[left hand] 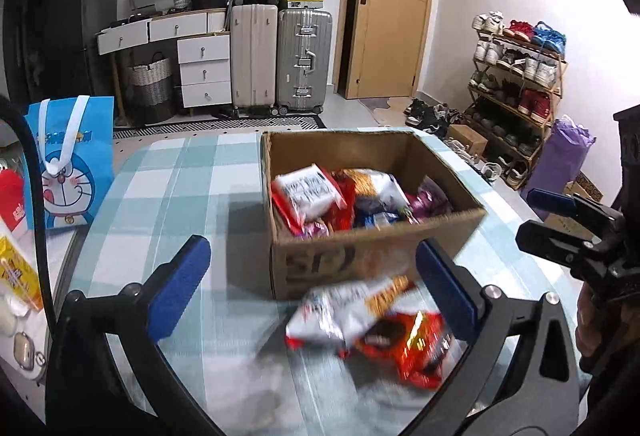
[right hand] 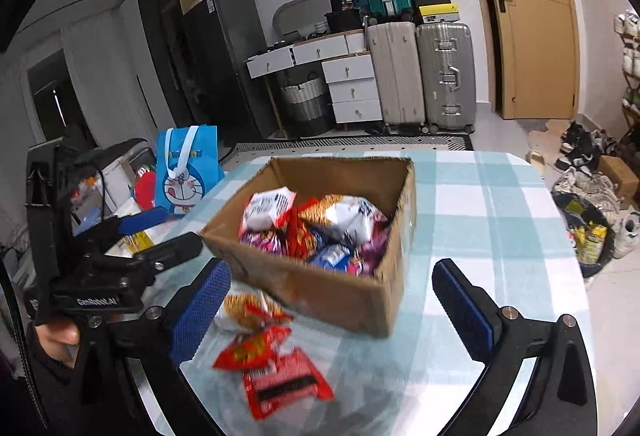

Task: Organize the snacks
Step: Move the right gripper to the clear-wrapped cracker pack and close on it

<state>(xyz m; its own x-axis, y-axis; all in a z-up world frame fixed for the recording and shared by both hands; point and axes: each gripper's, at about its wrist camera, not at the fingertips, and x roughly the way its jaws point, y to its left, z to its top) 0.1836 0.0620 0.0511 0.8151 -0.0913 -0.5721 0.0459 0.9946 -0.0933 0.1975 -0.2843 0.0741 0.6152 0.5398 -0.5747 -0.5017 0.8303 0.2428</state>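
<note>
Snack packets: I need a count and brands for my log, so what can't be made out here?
- Loose packets on the table: both views, motion blur smears the print.
- Packets in the cardboard box: both views, piled, lower ones hidden.
- Box logo: left wrist view, blurred.

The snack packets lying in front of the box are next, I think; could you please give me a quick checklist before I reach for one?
1. Left tongs open, nothing between them: ok.
2. Right tongs open, nothing between them: ok.
3. Loose snack packets on the table, outside the cardboard box: ok, reachable.
4. Packets separated for a single pick: not ok, they overlap.
5. Room left in the box: ok.
6. Packet labels readable: cannot tell, blurred.
</note>
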